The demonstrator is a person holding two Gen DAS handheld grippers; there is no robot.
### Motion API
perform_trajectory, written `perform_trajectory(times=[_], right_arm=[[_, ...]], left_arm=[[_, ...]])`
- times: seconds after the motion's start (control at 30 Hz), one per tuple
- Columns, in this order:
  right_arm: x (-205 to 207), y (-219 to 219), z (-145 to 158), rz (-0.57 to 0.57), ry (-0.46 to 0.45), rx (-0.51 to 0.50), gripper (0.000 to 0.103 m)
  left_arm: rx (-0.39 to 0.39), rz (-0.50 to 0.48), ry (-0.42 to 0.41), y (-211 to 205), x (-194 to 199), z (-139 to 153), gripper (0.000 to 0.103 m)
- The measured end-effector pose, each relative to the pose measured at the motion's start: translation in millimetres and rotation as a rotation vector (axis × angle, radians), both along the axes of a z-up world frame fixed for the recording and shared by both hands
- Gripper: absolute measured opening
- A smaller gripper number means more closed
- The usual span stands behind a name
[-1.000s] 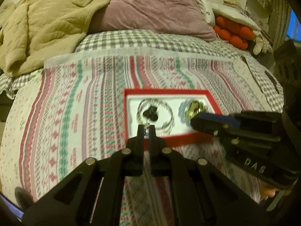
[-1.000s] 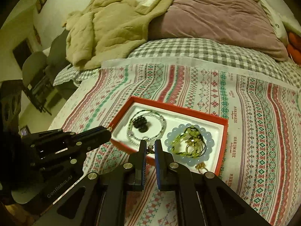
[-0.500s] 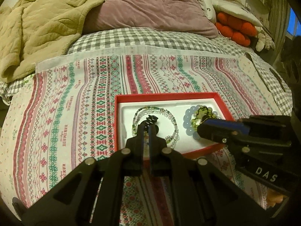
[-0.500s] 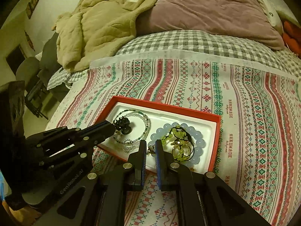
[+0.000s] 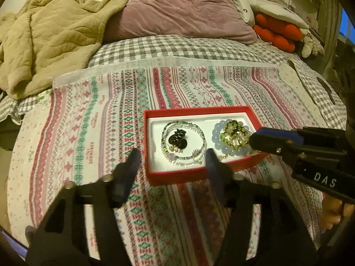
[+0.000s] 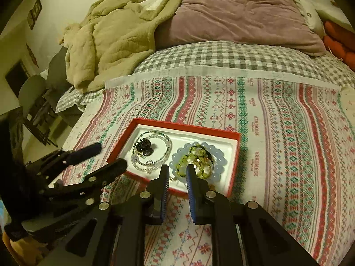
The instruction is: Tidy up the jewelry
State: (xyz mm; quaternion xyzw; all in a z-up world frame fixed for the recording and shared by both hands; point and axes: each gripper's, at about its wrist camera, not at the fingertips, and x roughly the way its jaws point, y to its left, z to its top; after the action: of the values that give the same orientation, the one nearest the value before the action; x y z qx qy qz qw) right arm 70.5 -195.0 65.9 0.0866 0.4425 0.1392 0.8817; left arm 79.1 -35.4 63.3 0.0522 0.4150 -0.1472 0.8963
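A red box with a white liner lies on the patterned cloth. Its left well holds a clear beaded necklace with a black clip inside it. Its right well holds a pale blue bead bracelet with a green bead bracelet on it. My left gripper is open wide and empty, just short of the box's near edge. My right gripper is slightly open and empty over the box's near edge, by a small gold piece.
The patterned cloth covers a checked bed. A tan blanket and a mauve duvet are piled at the back. Red cushions lie at the far right. A chair stands left of the bed.
My left gripper has opened wide from shut and let go of the black clip, which now lies in the necklace. My right gripper has opened a little. Both pulled back slightly.
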Motion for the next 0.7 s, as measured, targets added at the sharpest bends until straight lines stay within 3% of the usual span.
perform_trajectory(times=[0.13, 0.3, 0.33, 0.4, 0.43, 0.47, 0.6, 0.7], right_arm=[[-11, -7, 4, -0.022, 0.011, -0.005, 0.017], [-27, -14, 6, -0.056, 0.042, -0.02, 0.02], [-31, -15, 6, -0.062, 0.054, -0.025, 0.023], [-39, -16, 5, -0.069, 0.07, -0.039, 0.041], [-43, -16, 4, -0.076, 0.077, -0.048, 0.065], [-47, -17, 3, -0.083, 0.081, -0.054, 0.075], [-59, -14, -1, -0.068, 0.114, -0.094, 0.076], [-65, -13, -7, -0.075, 0.136, -0.132, 0.082]], left_arm=[[0.001, 0.045, 0.037, 5, -8, 4, 0.082], [0.018, 0.117, 0.101, 15, -22, 1, 0.092], [0.021, 0.127, 0.104, 16, -25, 1, 0.098], [0.033, 0.155, 0.112, 20, -31, -1, 0.1], [0.037, 0.167, 0.122, 21, -34, -4, 0.1], [0.039, 0.168, 0.13, 22, -36, -5, 0.1], [0.036, 0.179, 0.157, 25, -47, -14, 0.1], [0.047, 0.175, 0.164, 24, -52, -21, 0.101]])
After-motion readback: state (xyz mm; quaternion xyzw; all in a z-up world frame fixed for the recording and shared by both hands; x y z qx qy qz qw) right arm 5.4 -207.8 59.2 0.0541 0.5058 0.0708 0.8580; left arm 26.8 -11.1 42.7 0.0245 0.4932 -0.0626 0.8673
